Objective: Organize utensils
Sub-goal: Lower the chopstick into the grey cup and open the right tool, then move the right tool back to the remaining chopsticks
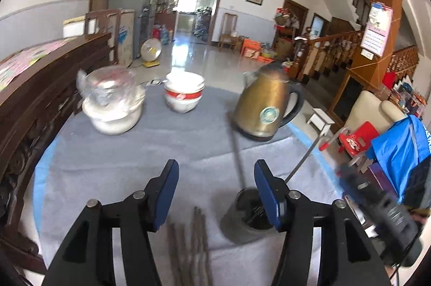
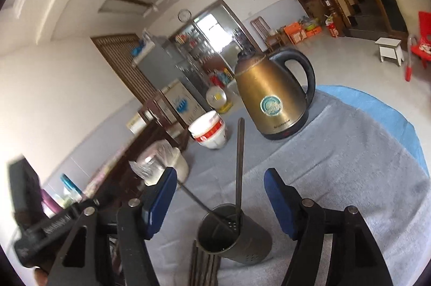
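Observation:
A dark metal utensil holder [image 2: 233,234] stands on the grey cloth with two thin metal chopsticks [image 2: 239,164] leaning in it; it also shows in the left wrist view [image 1: 246,216], partly behind a finger. Several more chopsticks [image 1: 192,245] lie flat on the cloth to the holder's left, also low in the right wrist view [image 2: 203,267]. My left gripper [image 1: 216,191] is open and empty above the loose chopsticks. My right gripper [image 2: 219,197] is open and empty, just above the holder.
A brass-coloured electric kettle [image 1: 262,103] stands behind the holder. A stack of white bowls with red bands [image 1: 184,92] and a plastic-wrapped glass jar on a white bowl [image 1: 111,100] stand at the back left. A dark wooden bench [image 1: 40,86] borders the left side of the table [image 1: 304,129].

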The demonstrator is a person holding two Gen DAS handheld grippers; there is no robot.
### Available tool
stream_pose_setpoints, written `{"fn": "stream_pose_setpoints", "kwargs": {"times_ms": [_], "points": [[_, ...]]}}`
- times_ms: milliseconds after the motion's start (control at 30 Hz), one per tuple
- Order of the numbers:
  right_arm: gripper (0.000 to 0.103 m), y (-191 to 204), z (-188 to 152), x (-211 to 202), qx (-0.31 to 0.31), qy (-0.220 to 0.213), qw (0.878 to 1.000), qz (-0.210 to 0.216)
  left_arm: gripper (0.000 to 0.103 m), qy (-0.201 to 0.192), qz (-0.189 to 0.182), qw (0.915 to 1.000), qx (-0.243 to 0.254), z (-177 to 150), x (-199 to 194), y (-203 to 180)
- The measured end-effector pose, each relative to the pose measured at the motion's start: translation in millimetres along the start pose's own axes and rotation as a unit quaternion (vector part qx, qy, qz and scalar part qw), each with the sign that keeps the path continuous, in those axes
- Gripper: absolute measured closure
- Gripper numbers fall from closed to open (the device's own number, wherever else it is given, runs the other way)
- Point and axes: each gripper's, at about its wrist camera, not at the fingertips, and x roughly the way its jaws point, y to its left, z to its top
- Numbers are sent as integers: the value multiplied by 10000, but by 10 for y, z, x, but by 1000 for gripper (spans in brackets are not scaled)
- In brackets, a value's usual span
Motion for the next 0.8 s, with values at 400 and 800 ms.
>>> {"fn": "stream_pose_setpoints", "kwargs": {"times_ms": [400, 800], "points": [[63, -7, -513, -115, -352, 742, 9966, 3, 44, 1235, 1000, 9864, -412, -907, 120, 770], [65, 106, -1294, 382, -677, 2142, 9742, -233, 44, 2035, 623, 9763, -380, -1449, 429, 748]]}}
